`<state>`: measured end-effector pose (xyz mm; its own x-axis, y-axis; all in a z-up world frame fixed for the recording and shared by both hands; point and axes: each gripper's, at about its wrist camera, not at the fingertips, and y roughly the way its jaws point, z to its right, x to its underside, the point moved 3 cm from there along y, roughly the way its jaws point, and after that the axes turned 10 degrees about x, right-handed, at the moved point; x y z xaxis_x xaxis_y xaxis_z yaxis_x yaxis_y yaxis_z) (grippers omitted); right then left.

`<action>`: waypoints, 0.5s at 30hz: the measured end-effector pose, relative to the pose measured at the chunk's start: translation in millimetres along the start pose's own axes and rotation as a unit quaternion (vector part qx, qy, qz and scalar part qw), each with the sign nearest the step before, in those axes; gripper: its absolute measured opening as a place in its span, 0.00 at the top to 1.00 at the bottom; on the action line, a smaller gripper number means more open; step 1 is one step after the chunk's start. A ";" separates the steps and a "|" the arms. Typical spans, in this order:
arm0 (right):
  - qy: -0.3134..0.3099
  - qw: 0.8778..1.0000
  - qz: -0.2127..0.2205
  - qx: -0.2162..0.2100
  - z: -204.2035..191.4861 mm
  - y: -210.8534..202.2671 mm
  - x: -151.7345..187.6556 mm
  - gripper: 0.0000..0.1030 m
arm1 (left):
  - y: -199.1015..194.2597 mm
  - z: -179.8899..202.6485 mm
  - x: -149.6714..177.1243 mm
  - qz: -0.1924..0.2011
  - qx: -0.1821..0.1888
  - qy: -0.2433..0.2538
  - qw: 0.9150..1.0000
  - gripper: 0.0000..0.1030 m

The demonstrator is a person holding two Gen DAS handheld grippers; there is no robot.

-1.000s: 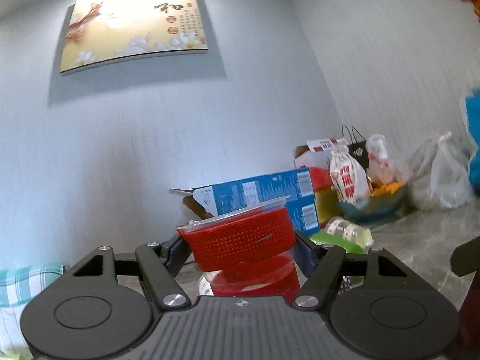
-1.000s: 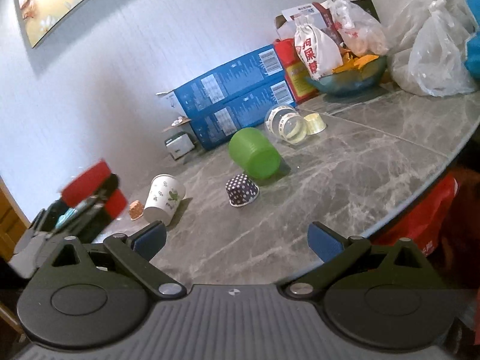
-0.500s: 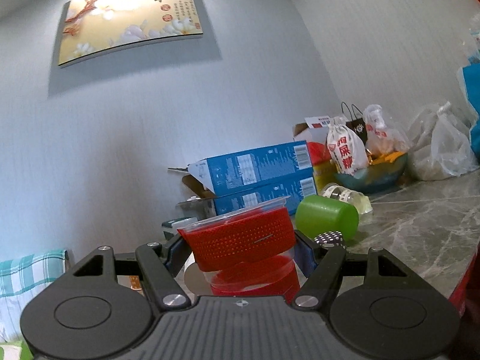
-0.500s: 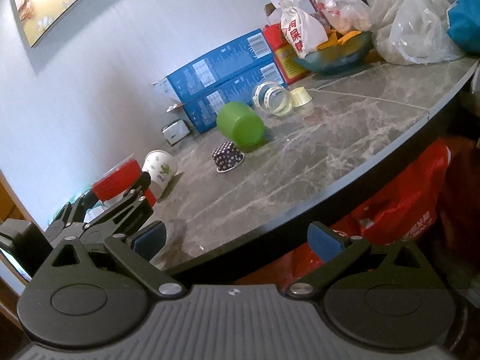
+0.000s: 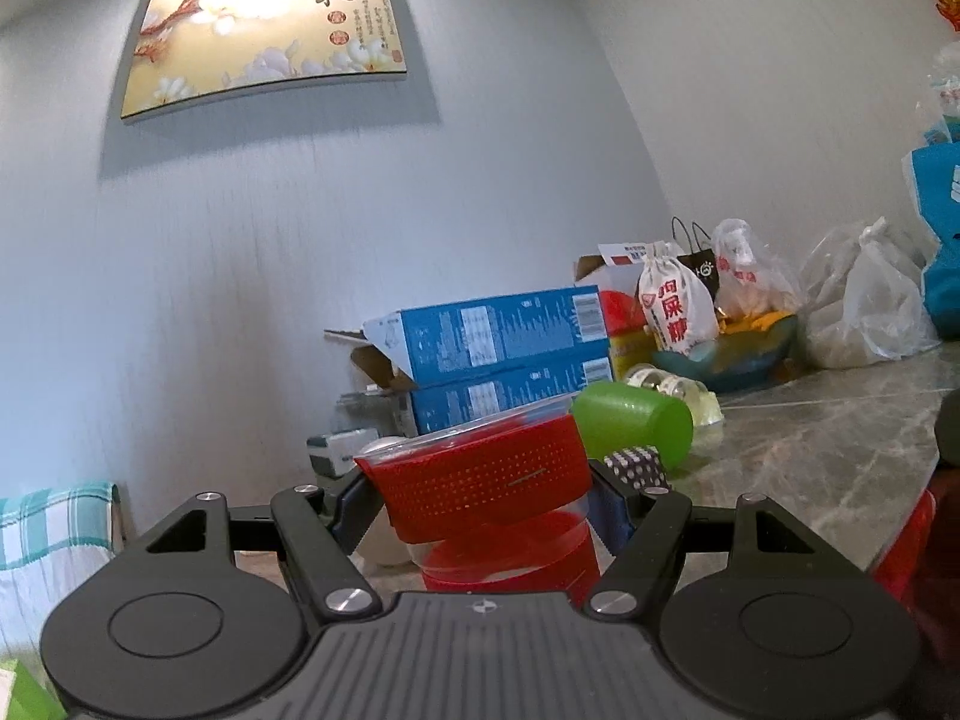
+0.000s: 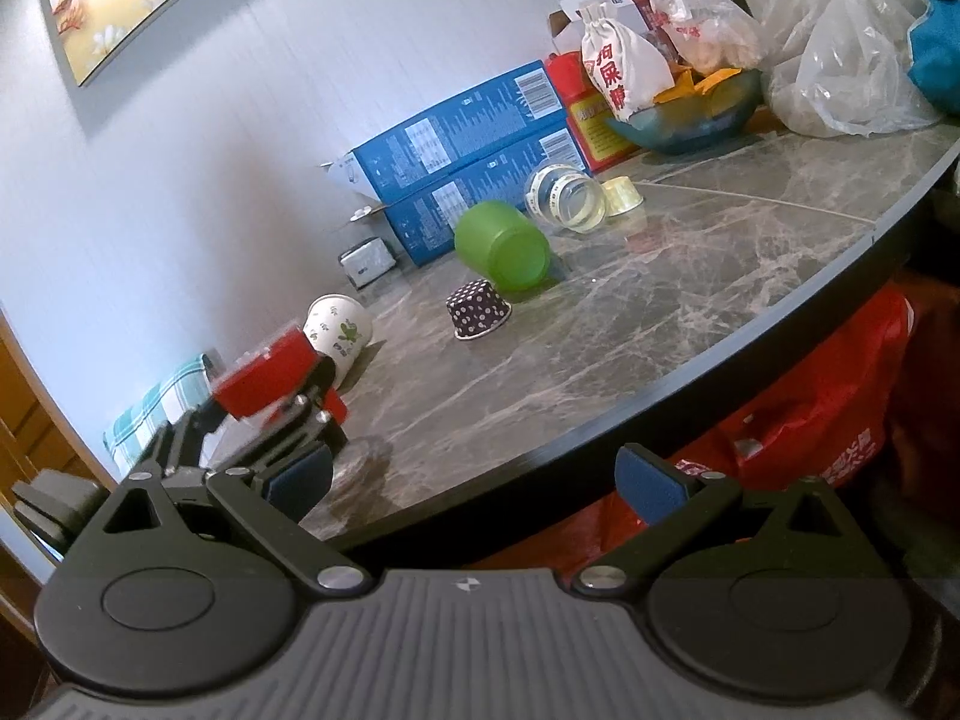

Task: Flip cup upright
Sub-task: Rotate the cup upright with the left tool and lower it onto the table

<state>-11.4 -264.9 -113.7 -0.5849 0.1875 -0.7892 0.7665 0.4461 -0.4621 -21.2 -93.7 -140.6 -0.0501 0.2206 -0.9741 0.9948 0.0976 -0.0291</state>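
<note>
My left gripper (image 5: pixel 486 498) is shut on a clear plastic cup with a red perforated sleeve (image 5: pixel 480 480), held rim up just above the table's left end; the cup also shows in the right wrist view (image 6: pixel 264 372). On the marble table (image 6: pixel 690 300) lie a green cup (image 6: pixel 504 246) on its side, a white paper cup with a leaf print (image 6: pixel 339 330) on its side, a dotted dark paper cup (image 6: pixel 477 309) upside down, and a clear glass jar (image 6: pixel 564 192) on its side. My right gripper (image 6: pixel 480 474) is open and empty, off the table's front edge.
Two stacked blue boxes (image 6: pixel 468 156) stand by the wall. A bowl with a cloth pouch (image 6: pixel 624 72) and plastic bags (image 6: pixel 852 60) fill the back right. A red bag (image 6: pixel 810 408) hangs below the table edge. A checked cloth (image 5: pixel 54 516) is at left.
My right gripper has pulled back from over the table to beyond its front edge. My left gripper has kept hold of the red-sleeved cup and shifted left, so the green cup came into view.
</note>
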 end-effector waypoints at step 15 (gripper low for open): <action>-0.014 1.000 0.007 -0.001 -10.7 -7.6 1.5 0.01 | -1.1 -0.2 9.9 -0.019 0.028 0.006 0.999 0.09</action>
<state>-21.0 -258.7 -107.1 -0.5672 0.1695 -0.8059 0.7734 0.4460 -0.4505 -22.8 -91.4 -150.2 -0.0894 0.2286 -0.9694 0.9955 0.0524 -0.0794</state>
